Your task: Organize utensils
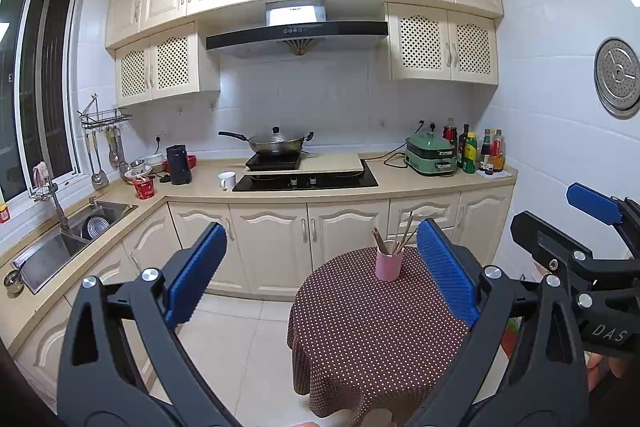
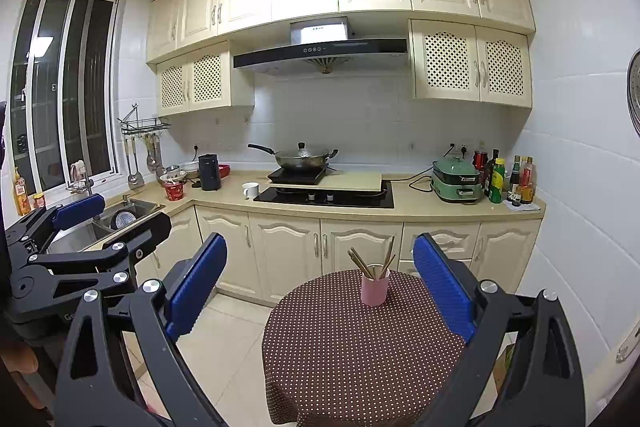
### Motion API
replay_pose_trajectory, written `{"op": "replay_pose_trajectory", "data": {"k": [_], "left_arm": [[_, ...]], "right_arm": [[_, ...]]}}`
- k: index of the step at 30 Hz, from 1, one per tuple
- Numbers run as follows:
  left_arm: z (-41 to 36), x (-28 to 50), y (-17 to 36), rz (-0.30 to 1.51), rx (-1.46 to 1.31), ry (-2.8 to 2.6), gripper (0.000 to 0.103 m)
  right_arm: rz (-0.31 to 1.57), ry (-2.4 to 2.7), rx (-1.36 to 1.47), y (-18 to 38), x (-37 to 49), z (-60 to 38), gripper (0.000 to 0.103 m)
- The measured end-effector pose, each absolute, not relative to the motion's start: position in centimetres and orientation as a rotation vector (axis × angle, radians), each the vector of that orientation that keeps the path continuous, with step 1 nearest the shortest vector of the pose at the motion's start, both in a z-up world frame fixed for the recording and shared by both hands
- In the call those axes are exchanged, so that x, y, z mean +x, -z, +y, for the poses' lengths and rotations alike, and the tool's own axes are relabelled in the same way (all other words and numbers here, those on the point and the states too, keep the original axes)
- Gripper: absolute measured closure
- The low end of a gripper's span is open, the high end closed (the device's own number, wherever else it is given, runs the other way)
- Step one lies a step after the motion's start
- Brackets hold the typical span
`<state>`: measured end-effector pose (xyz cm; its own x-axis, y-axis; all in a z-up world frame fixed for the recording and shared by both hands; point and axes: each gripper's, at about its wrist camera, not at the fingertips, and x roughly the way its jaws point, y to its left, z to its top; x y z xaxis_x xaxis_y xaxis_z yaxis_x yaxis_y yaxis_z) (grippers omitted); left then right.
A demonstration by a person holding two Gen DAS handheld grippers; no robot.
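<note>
A pink cup point(image 1: 389, 263) holding several wooden chopsticks point(image 1: 402, 235) stands upright near the far edge of a round table with a brown polka-dot cloth point(image 1: 360, 339). It also shows in the right wrist view point(image 2: 375, 290), chopsticks point(image 2: 360, 261) sticking out. My left gripper point(image 1: 322, 267) is open and empty, held above the floor short of the table. My right gripper point(image 2: 320, 279) is open and empty, also short of the table. The right gripper shows at the right edge of the left wrist view point(image 1: 560, 227); the left gripper shows at the left of the right wrist view point(image 2: 108, 223).
A kitchen counter point(image 1: 400, 183) runs along the back with a wok point(image 1: 276, 141) on a hob, a white mug point(image 1: 227, 180), a green cooker point(image 1: 431, 153) and bottles point(image 1: 480, 151). A sink point(image 1: 60, 247) is at the left. Tiled floor point(image 1: 240, 339) lies left of the table.
</note>
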<state>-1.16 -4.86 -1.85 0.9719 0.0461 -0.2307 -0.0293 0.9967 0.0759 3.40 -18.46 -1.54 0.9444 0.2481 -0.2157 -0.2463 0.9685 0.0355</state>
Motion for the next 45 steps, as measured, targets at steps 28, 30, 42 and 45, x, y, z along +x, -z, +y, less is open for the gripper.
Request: {"op": "replay_pose_trajectory", "data": {"k": [28,30,42,45], "left_arm": [[-4.96,-1.02,1.87,0.24,0.08,-0.048,0.009],[-4.96,-0.96,1.86,0.242,0.08,-0.048,0.009],[-4.85,-0.54,1.96,0.245,0.081,-0.05,0.009],[-4.89,-0.58,1.99,0.245,0.081,-0.049,0.009]], "right_arm": [[0.234,-0.257,0.016,1.75,3.74,-18.66,0.012],[0.236,-0.257,0.018,1.77,3.73,-18.65,0.012],[0.24,-0.258,0.02,1.75,4.01,-18.66,0.012],[0.241,-0.259,0.022,1.77,4.05,-18.68,0.012]]}}
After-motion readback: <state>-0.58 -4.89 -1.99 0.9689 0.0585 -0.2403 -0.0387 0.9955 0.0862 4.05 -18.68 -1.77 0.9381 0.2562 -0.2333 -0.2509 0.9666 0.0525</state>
